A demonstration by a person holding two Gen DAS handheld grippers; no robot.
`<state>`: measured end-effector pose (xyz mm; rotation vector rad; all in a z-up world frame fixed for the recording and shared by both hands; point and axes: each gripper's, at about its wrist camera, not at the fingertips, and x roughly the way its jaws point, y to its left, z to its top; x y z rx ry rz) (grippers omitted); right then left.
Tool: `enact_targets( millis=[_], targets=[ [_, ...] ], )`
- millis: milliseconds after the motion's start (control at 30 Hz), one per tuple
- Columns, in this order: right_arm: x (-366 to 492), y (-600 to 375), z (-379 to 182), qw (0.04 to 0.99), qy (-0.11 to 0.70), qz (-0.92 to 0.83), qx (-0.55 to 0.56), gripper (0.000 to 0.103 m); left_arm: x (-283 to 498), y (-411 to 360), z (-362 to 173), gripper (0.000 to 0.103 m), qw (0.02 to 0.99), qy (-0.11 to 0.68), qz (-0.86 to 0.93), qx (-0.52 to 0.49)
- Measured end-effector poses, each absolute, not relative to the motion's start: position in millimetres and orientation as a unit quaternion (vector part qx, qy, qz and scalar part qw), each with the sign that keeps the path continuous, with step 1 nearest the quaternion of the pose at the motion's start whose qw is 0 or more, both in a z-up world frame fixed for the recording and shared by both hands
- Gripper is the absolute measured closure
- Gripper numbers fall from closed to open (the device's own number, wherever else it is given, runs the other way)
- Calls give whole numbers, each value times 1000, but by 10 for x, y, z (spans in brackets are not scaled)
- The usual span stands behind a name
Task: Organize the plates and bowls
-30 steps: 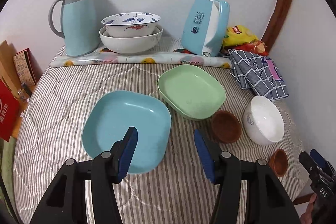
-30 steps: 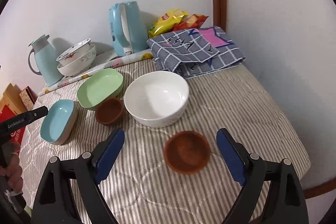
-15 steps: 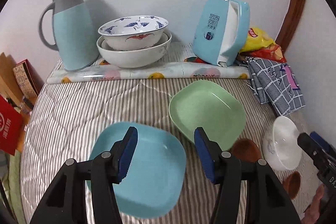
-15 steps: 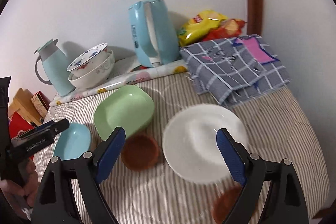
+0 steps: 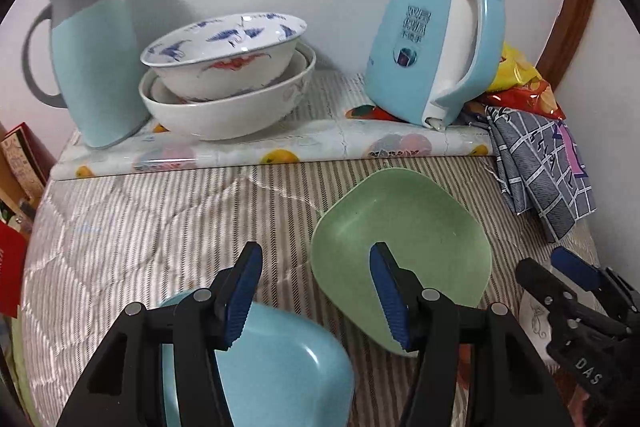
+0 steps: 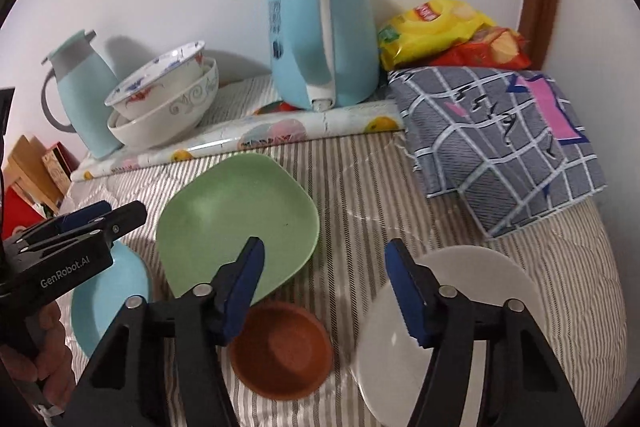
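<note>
A lived-in home, with a small table pushed into a corner of plain white walls. A striped quilted cloth (image 6: 400, 187) covers the table, and a fruit-print plastic sheet (image 5: 280, 151) lies along its back. Household wares crowd it: a pale blue thermos jug (image 5: 92, 59), a blue electric kettle (image 6: 320, 27), stacked painted china bowls (image 5: 224, 79), crisp packets (image 6: 440, 31) and a folded checked cloth (image 6: 500, 139).

Ahead of the right claw (image 6: 324, 291) lies a pale green plate (image 6: 236, 219); under its fingers sit a terracotta-brown bowl (image 6: 282, 351) and a white bowl (image 6: 448, 331). Left is a sky-blue plate (image 6: 108, 303). Beyond stand a light-blue kettle (image 6: 320, 39), a grey checked cloth (image 6: 500, 139) and a white bowl with blue and red motifs (image 6: 160, 83), on brown-and-white stripes (image 6: 360, 187).
</note>
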<state>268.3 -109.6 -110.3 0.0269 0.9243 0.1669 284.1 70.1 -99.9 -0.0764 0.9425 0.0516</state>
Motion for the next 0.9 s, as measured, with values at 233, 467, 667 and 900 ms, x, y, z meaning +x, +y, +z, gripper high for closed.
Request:
enact_targets(
  millis=[233, 467, 667, 900],
  targets=[
    [2899, -929, -1301, 882, 466, 77, -7, 47, 3050, 668, -1194, 58, 877, 479, 9, -38],
    [3090, -844, -1479, 869, 490, 66, -20, 62, 3218, 691, -1375, 73, 863, 502, -5, -51],
    [3142, -815, -1546, 870, 489, 32, -53, 73, 3301, 677, -1457, 91, 860, 508, 0, -42],
    [3180, -781, -1557, 871, 485, 45, -64, 97, 3296, 757, -1427, 95, 863, 502, -1, -54]
  ],
)
